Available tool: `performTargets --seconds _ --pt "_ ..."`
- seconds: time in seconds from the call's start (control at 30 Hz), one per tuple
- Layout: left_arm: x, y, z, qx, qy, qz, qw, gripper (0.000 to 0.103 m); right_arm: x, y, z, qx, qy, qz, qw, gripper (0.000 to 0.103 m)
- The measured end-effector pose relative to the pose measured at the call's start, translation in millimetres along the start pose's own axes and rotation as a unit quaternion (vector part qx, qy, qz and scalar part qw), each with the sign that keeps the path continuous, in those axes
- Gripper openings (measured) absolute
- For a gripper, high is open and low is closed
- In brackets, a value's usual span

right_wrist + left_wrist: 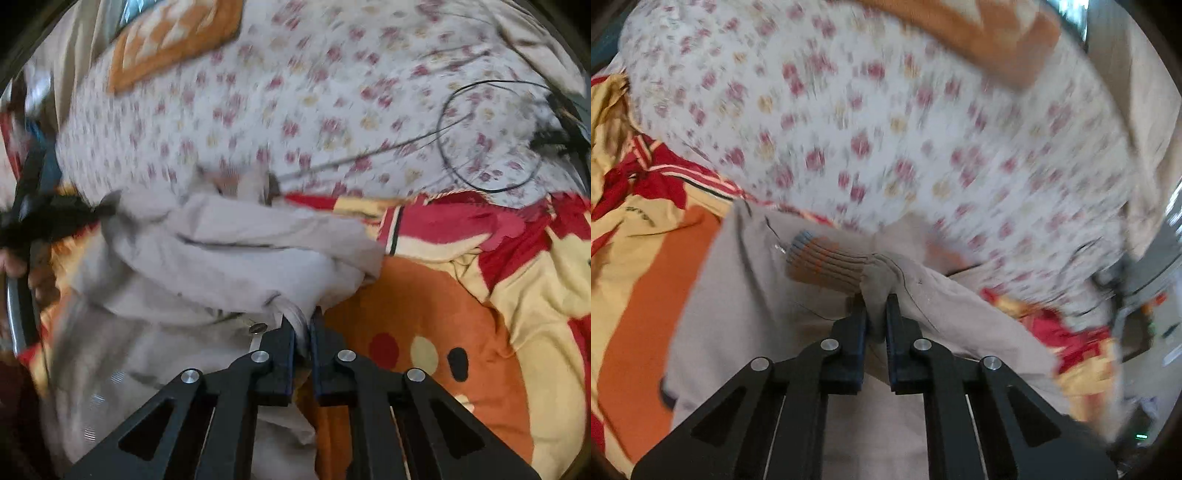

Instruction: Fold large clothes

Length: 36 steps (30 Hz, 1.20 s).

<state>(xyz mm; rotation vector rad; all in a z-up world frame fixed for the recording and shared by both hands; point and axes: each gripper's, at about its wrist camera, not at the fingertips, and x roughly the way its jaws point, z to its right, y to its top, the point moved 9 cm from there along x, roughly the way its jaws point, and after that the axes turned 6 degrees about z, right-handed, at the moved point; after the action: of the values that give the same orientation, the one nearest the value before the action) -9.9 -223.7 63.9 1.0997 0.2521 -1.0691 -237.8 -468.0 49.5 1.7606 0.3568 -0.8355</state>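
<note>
1. Writing: small dark print on the red-and-yellow cartoon blanket (635,206), left wrist view; too blurred to read. No brand or label legible elsewhere.
2. Left hand-held gripper (876,306): pitched downward, jaws drawn narrow and clamped on a fold of the beige garment (746,295). Cloth pinched between both black fingers (857,314).
3. Ribbed knit cuff (827,262) with orange and blue-grey stripes lying just ahead of the left fingertips, on the beige cloth.
4. Right hand-held gripper (303,325): also pitched downward, jaws narrow, gripping a bunched edge of the same beige garment (229,258). Small round metal button (258,328) just left of the fingertips.
5. Location of garment: crumpled on the cartoon blanket (443,314), spread over a bed; floral sheet (295,92) beyond it. Garment held at two points, one per gripper.
6. Seen at far left of right wrist view: the other gripper, dark and blurred, with part of a person's hand (14,264) below it.
7. Thin black cable (491,140) looped on the floral sheet, upper right in right wrist view.
8. Orange-and-white patterned cushion (173,40) at the far edge of the floral sheet.
9. Both views heavily motion-blurred; fine details uncertain.
</note>
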Motion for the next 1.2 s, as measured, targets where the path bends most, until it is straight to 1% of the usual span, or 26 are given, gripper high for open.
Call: performTargets --seconds 0.07,0.1,0.2,0.23,0.3,0.33,0.37,0.4,0.43,0.47,0.57,0.63,0.67,0.73,0.77,0.8,0.83,0.87,0.9,0.93,0.97,1.0,1.03,1.1,1.17,1.2 --pt "-23.7 -0.1 -10.6 -0.011 -0.010 0.011 0.9998 0.007 -12.5 -1.1 3.8 0.000 0.005 0.003 1.000 0.001" --pt "-26.4 -7.7 -18.2 -0.004 0.003 0.008 1.0000 0.007 -14.4 -7.3 4.9 -0.001 0.009 -0.007 1.000 0.001" --pt "-6.6 -46.3 -45.6 0.022 0.060 -0.037 0.9973 0.007 -4.6 -34.6 3.1 -0.022 0.009 -0.059 0.998 0.000" --pt "0.7 -57.5 -54.6 0.019 0.069 -0.052 0.9961 0.007 -3.6 -39.7 3.6 -0.023 0.006 -0.068 0.997 0.000" --pt "11.6 -75.4 -70.2 -0.003 0.070 -0.075 0.9947 0.007 -7.9 -39.8 6.9 0.002 0.016 -0.067 0.998 0.005" --pt "13.8 -79.3 -75.0 -0.010 0.070 -0.075 0.9947 0.007 -13.7 -30.8 12.8 0.030 0.018 -0.050 0.998 0.007" --pt "13.4 -78.7 -75.5 -0.009 0.070 -0.070 0.9950 0.007 -16.2 -24.8 16.6 0.045 0.020 -0.041 0.998 0.024" --pt "11.9 -76.2 -74.5 -0.006 0.071 -0.063 0.9954 0.007 -17.7 -15.6 20.1 0.064 0.027 -0.033 0.997 0.061" --pt "9.4 -71.8 -71.7 -0.004 0.069 -0.057 0.9960 0.007 -15.5 -8.1 22.7 0.079 0.033 -0.030 0.996 0.078" --pt "6.1 -67.7 -69.5 -0.002 0.065 -0.051 0.9966 0.007 -10.3 0.3 26.4 0.095 0.032 -0.025 0.995 0.086" --pt "-3.3 -53.0 -62.6 0.006 0.057 -0.029 0.9979 0.007 30.0 17.1 33.8 0.103 0.021 -0.043 0.994 0.086" --pt "-7.8 -47.2 -63.6 -0.002 0.054 -0.027 0.9982 0.007 70.1 15.9 42.0 0.123 0.013 -0.082 0.989 0.086" --pt "-10.2 -46.1 -66.5 -0.007 0.054 -0.028 0.9981 0.007 96.9 13.5 45.9 0.143 0.014 -0.108 0.984 0.082" --pt "-8.6 -48.1 -73.5 -0.017 0.053 -0.034 0.9979 0.007 123.8 17.0 49.9 0.172 0.027 -0.122 0.977 0.058" --pt "-8.1 -51.7 -76.2 -0.015 0.058 -0.036 0.9976 0.007 134.5 24.9 52.4 0.188 0.032 -0.119 0.974 0.037" --pt "-4.1 -55.9 -79.5 -0.003 0.067 -0.037 0.9971 0.008 142.4 36.2 57.9 0.196 0.021 -0.106 0.975 0.033" --pt "-0.8 -58.9 -82.4 0.004 0.075 -0.038 0.9965 0.011 147.8 47.4 64.0 0.192 -0.001 -0.083 0.978 0.033" --pt "1.6 -62.0 -85.1 0.005 0.080 -0.040 0.9960 0.016 151.8 51.1 68.4 0.183 -0.024 -0.075 0.980 0.038" --pt "3.6 -64.7 -87.5 0.004 0.082 -0.043 0.9957 0.029 157.1 49.5 73.3 0.180 -0.048 -0.085 0.979 0.038" --pt "4.2 -64.8 -88.9 0.006 0.086 -0.043 0.9954 0.037 159.2 45.2 75.4 0.183 -0.057 -0.102 0.976 0.038" --pt "2.6 -62.3 -89.3 0.010 0.086 -0.037 0.9955 0.051 155.2 41.7 74.0 0.192 -0.046 -0.110 0.974 0.038" --pt "-0.3 -58.0 -89.9 0.014 0.088 -0.027 0.9956 0.059 144.1 40.3 70.2 0.199 -0.023 -0.103 0.974 0.041" --pt "-3.6 -53.5 -90.6 0.015 0.092 -0.016 0.9955 0.060 129.2 38.6 66.5 0.197 -0.006 -0.093 0.976 0.046" --pt "-7.0 -47.5 -90.5 0.010 0.093 -0.004 0.9957 0.062 101.3 32.1 61.4 0.198 0.016 -0.078 0.977 0.076" --pt "-6.3 -47.0 -90.9 0.004 0.094 -0.001 0.9956 0.064 81.5 23.0 52.3 0.210 0.049 -0.068 0.974 0.089" --pt "-4.0 -49.3 -92.2 0.003 0.100 -0.003 0.9950 0.064 79.9 16.4 45.1 0.216 0.066 -0.078 0.971 0.092"
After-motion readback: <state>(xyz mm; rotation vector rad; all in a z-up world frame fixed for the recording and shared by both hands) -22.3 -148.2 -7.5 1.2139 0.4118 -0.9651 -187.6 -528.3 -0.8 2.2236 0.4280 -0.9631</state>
